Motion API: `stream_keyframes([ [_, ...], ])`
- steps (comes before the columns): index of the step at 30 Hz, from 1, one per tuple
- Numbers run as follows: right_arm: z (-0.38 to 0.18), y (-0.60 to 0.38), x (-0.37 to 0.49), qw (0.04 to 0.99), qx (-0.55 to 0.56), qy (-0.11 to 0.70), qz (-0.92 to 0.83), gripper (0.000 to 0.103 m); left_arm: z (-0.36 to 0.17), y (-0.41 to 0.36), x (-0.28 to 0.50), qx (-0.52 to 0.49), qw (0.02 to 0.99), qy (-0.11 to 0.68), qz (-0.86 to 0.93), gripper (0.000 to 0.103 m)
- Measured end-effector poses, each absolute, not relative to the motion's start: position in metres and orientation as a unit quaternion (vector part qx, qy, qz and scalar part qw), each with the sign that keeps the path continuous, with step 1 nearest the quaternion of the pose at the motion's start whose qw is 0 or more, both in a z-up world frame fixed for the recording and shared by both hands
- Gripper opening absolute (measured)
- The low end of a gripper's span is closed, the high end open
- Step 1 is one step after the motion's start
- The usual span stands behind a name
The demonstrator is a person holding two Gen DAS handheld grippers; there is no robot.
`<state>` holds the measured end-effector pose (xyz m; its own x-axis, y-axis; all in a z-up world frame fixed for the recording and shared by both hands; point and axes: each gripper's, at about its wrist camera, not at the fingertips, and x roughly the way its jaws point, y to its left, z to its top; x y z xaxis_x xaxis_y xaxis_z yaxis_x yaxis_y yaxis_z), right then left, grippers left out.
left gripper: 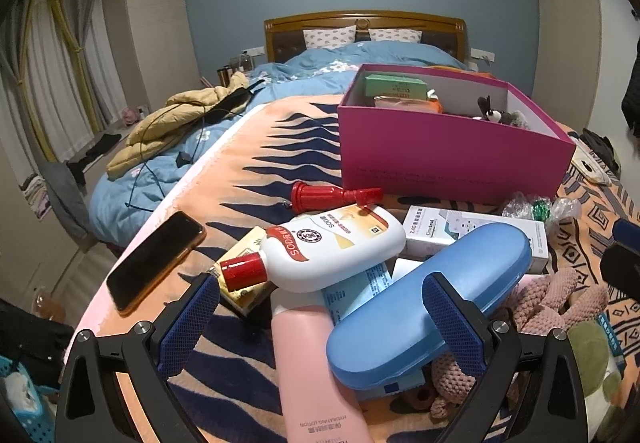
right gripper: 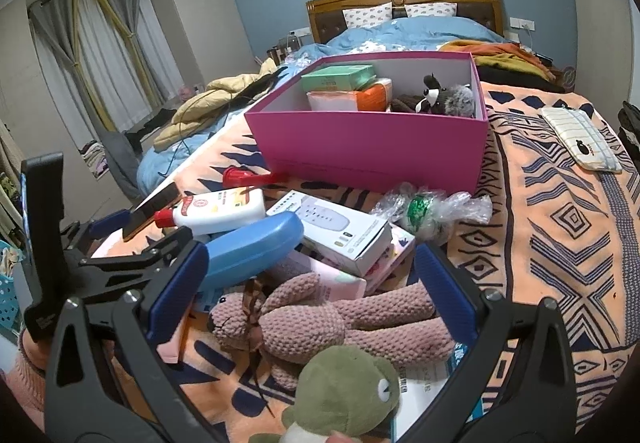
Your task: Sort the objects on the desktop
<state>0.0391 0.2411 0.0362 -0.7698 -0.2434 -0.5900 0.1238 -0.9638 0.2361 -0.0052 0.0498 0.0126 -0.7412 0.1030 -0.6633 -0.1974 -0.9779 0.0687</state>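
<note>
A heap of loose objects lies on an orange patterned blanket [right gripper: 560,243]. My left gripper [left gripper: 320,307] is open above a blue oval case [left gripper: 432,303], a pink lotion tube [left gripper: 312,363] and a white bottle with a red cap [left gripper: 332,243]. Its right finger [left gripper: 452,319] is in front of the case. My right gripper [right gripper: 312,279] is open over a pink knitted plush [right gripper: 320,319], with a green frog plush [right gripper: 344,391] just below. Behind the heap stands an open pink box [right gripper: 372,147] holding a green box, an orange pack and a raccoon plush.
A phone [left gripper: 156,263] lies near the blanket's left edge and a red plastic piece [left gripper: 332,197] sits before the pink box. A white carton [right gripper: 340,227], a clear wrapped bundle [right gripper: 424,211] and a checked pouch [right gripper: 580,143] are to the right. A bed stands behind.
</note>
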Motion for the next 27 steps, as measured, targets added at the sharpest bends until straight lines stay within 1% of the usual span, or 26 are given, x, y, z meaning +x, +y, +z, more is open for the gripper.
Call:
stream_keyframes([
  [9, 0.026, 0.25, 0.024, 0.118, 0.363, -0.089, -0.92, 0.103, 0.003, 0.05, -0.006, -0.355, 0.133, 0.076, 0.922, 0.103],
  [14, 0.02, 0.256, 0.011, 0.147, 0.384, -0.12, -0.904, 0.103, 0.0, 0.039, -0.007, -0.361, 0.159, 0.063, 0.917, 0.103],
  [18, 0.017, 0.254, 0.001, 0.165, 0.395, -0.127, -0.895, 0.103, -0.005, 0.029, -0.003, -0.369, 0.192, 0.051, 0.908, 0.103],
  [27, 0.009, 0.242, -0.024, 0.218, 0.427, -0.145, -0.865, 0.103, -0.018, 0.031, 0.005, -0.38, 0.244, 0.063, 0.89, 0.103],
])
